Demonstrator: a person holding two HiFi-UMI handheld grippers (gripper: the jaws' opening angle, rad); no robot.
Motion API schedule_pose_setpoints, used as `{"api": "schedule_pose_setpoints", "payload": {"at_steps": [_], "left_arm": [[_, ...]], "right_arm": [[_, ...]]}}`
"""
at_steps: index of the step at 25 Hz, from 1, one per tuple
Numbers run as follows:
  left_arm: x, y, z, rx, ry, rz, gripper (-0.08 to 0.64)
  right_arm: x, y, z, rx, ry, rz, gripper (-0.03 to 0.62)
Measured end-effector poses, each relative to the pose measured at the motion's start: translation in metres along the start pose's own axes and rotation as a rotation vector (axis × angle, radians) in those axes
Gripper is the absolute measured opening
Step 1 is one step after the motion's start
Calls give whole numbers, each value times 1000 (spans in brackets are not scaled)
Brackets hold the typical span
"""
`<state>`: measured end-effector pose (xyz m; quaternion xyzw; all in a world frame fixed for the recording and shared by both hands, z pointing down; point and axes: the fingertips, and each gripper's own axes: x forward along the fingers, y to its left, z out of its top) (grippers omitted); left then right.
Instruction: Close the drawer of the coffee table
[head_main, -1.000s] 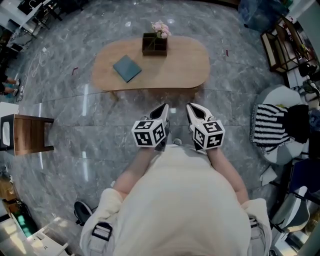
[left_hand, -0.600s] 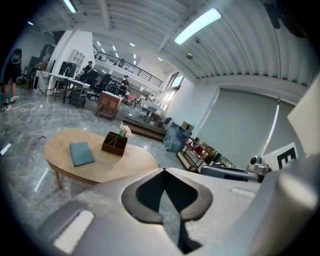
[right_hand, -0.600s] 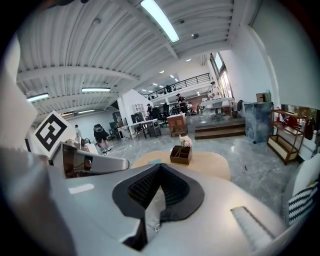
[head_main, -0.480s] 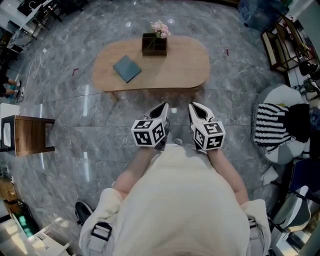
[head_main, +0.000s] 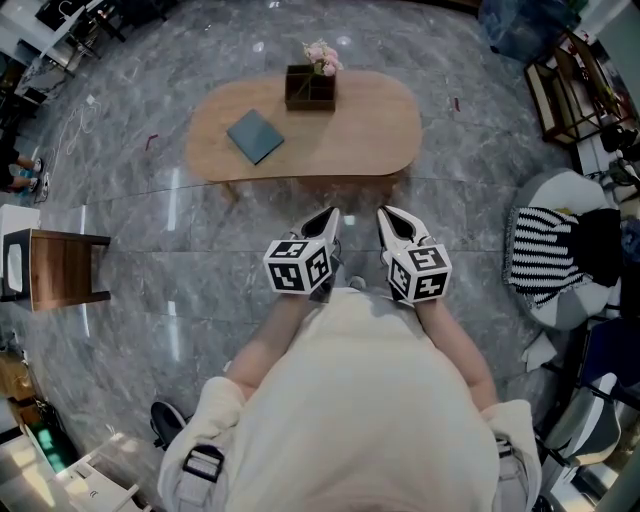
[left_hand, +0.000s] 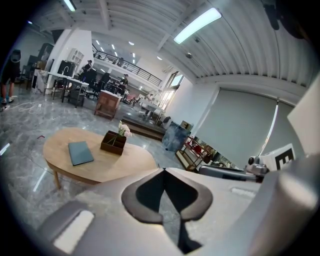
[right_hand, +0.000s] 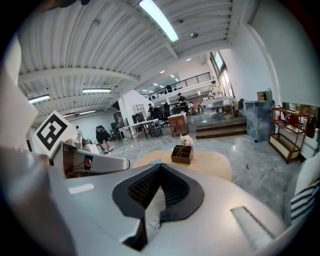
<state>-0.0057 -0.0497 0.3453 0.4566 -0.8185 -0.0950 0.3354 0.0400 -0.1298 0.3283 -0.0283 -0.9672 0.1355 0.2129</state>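
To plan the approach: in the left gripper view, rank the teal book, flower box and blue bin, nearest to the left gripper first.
1. Teal book, left on the table.
2. Flower box, farther back.
3. Blue bin, beyond the table.

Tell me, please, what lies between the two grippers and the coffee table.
Only bare grey floor before the coffee table, as the head view shows.

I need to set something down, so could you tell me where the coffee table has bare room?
On the coffee table the right end is bare, from the flower box and the teal book to the rim. A narrower strip runs along the near edge. Left of centre is crowded.
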Motion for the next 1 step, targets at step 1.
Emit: {"api": "schedule_pose_setpoints", "payload": {"at_steps": [1], "left_arm": [[1, -1, 0, 0, 2, -2, 2]], "right_arm": [[0, 0, 0, 0, 0, 0, -2]]}}
